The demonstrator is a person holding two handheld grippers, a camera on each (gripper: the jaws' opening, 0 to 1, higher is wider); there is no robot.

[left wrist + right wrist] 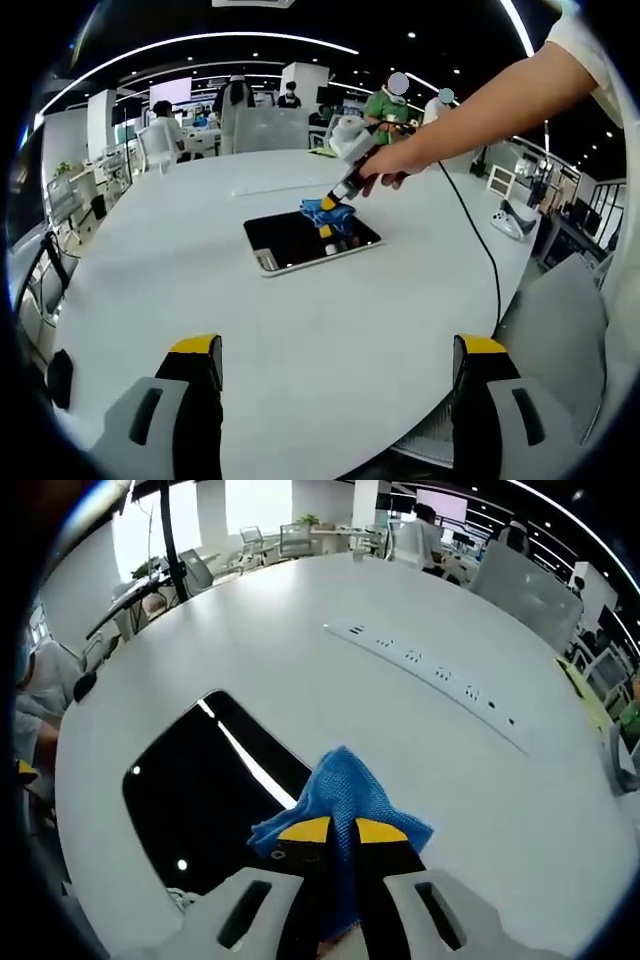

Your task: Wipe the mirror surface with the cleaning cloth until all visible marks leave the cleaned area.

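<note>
While the right tool [342,830] pinches the soft blue cleaning cloth [342,785] tight between its yellow-tipped jaws, the cloth bunches up in front of them. It looks light and floppy, so it should fold and drag easily and not scratch. A good place to hold it is by the gathered middle, as it is held now, so loose corners can spread on the glass.

From the tool, the flat dark rectangular mirror [200,800] lies toward 10 o'clock, and the cloth sits on its near edge. The mirror looks thin, hard and smooth, so it could slide on the white round surface [300,650] if pushed hard from the side. It could also crack, so a gentle press seems best. Bright ceiling lights shine back from it as a stripe and small dots. I cannot tell marks from reflections.

In the left gripper view, the left tool [340,352] hangs with its jaws wide apart and nothing between them. The mirror [300,240] lies toward 12 o'clock from it, well apart, with the cloth [326,212] and the right tool [330,205] on its far corner, held by a person's hand [385,165].
</note>
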